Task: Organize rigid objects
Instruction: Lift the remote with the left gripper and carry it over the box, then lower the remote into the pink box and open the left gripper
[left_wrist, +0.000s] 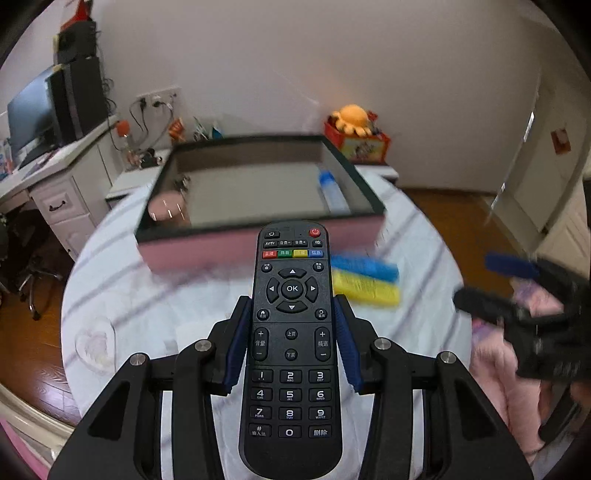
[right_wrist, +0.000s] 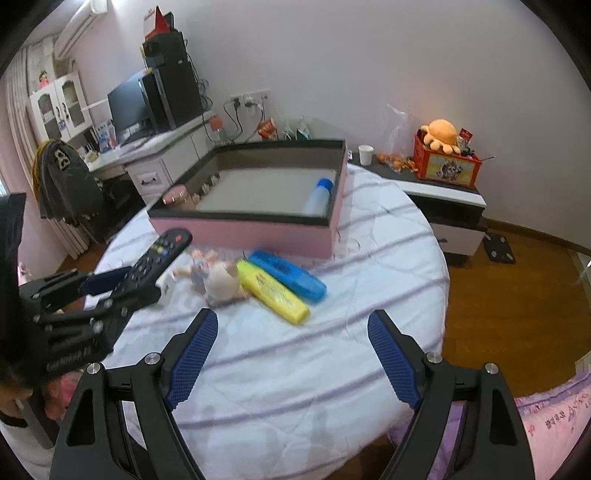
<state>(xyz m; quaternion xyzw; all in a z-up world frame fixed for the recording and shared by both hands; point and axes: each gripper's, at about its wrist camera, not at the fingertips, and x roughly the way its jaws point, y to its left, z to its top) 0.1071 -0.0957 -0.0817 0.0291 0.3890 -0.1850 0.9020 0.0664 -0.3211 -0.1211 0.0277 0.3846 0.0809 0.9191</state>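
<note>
While clamped in left gripper (left_wrist: 291, 321) | remote (left_wrist: 291, 332) points lengthwise toward box (left_wrist: 258, 243)

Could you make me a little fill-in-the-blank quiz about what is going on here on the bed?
1. The left gripper is shut on a black ____.
2. The right gripper is open and holds ____.
3. Beside the blue case on the bedspread lies a ____ case of the same shape.
4. The bottle with the blue cap lies inside the ____ box.

Missing words: remote control; nothing; yellow; pink
</note>
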